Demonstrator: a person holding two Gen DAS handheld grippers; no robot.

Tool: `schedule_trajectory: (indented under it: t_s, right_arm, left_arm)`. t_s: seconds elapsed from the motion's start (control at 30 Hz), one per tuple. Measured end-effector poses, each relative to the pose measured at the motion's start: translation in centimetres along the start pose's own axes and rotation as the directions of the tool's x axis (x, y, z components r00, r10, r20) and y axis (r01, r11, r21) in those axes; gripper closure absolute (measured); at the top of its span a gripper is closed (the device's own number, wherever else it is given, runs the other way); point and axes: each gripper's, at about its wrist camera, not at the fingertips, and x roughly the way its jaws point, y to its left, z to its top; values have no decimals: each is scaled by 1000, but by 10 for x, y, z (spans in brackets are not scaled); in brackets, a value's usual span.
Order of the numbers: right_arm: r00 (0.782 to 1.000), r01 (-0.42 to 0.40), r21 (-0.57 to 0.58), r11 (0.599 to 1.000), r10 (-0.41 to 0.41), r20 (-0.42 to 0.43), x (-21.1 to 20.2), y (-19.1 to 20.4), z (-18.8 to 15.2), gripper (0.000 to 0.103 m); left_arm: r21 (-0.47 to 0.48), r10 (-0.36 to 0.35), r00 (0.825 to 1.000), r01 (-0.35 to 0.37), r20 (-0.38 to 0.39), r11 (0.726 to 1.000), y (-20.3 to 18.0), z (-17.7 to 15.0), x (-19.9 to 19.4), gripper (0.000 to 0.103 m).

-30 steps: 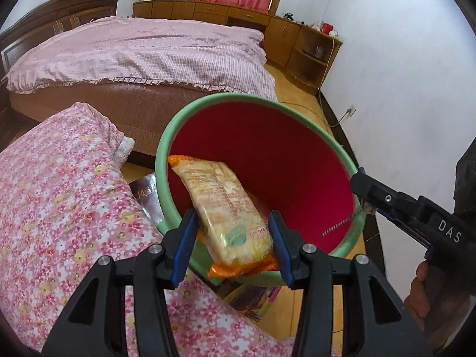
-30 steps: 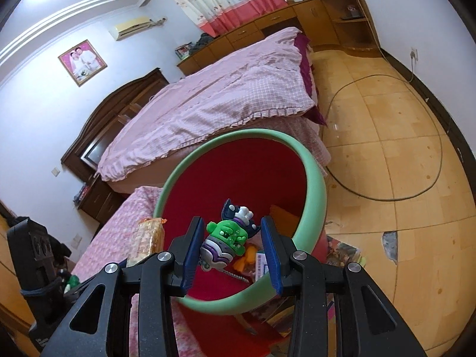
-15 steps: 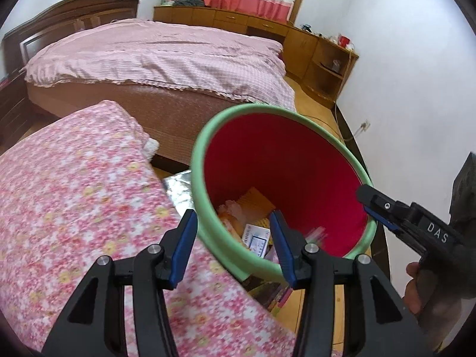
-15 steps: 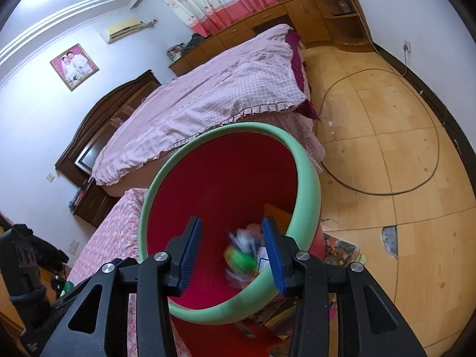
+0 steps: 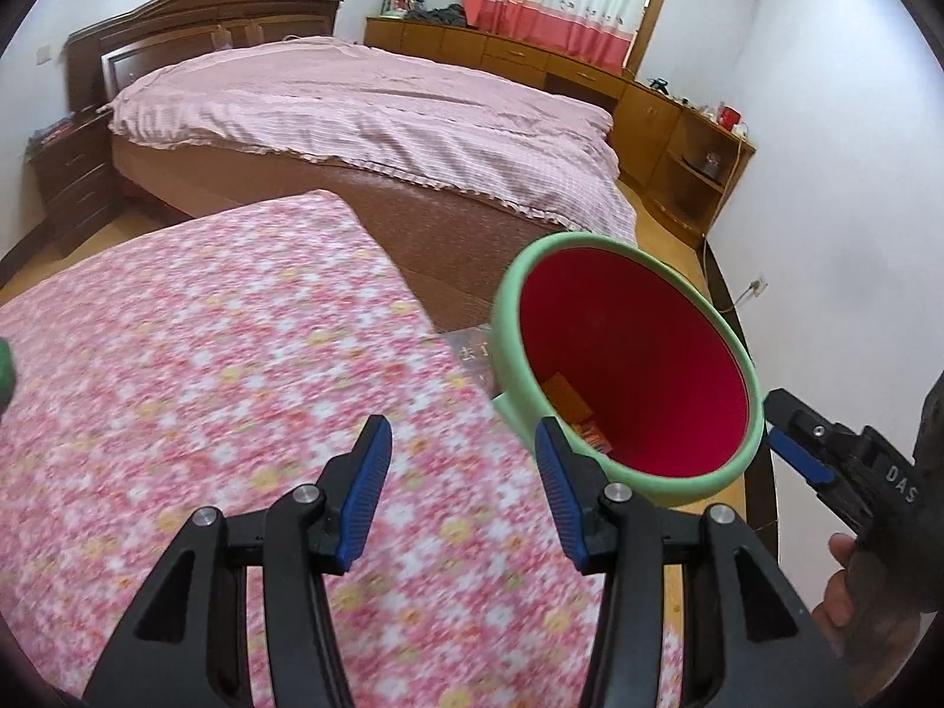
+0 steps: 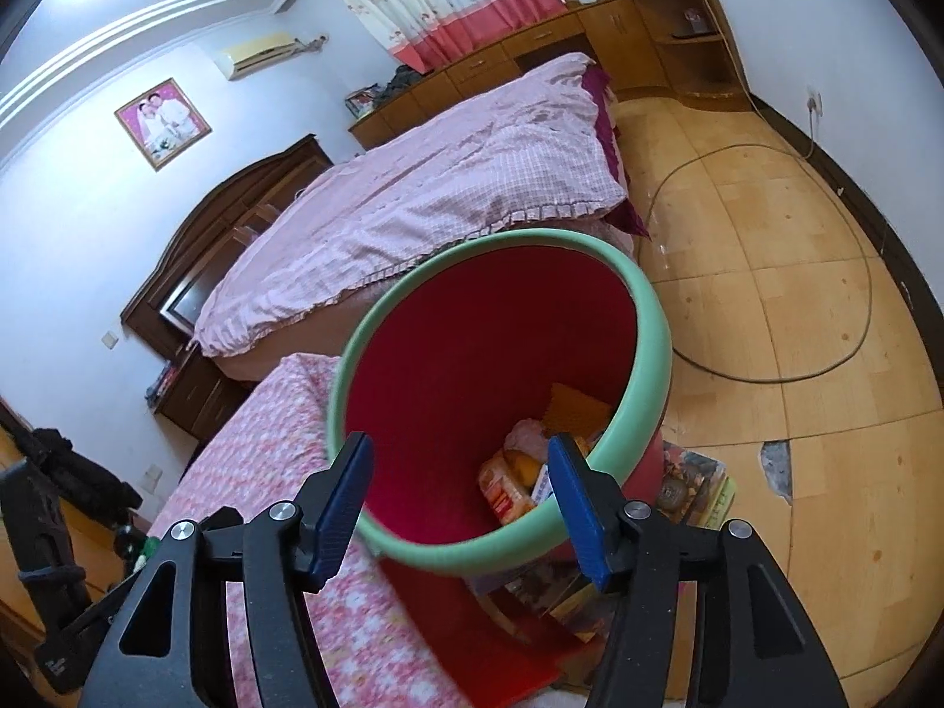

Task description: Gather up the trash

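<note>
Bedroom | bin [image 6: 640, 318] mouth tilted toward cameras | both jaws spread, empty | wrappers [image 6: 507, 487] inside, probably

The right hand-held gripper [image 6: 460, 495], its blue-padded jaws spread apart and empty, hangs over the near rim of a red bin with a green rim [image 6: 646, 318], snack wrappers [image 6: 513, 484] lying at its bottom, the flowered tabletop [image 6: 265, 436] just beside it.
</note>
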Motion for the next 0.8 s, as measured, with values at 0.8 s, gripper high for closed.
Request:
schedule_trajectory:
  t_s: [0.8]
  right_arm:
    - [996,-86,-257,963,79,-38,-63,96,-74,30]
  left_arm:
    - [-137,197,977,-184,86,973,73,-55,-128,52]
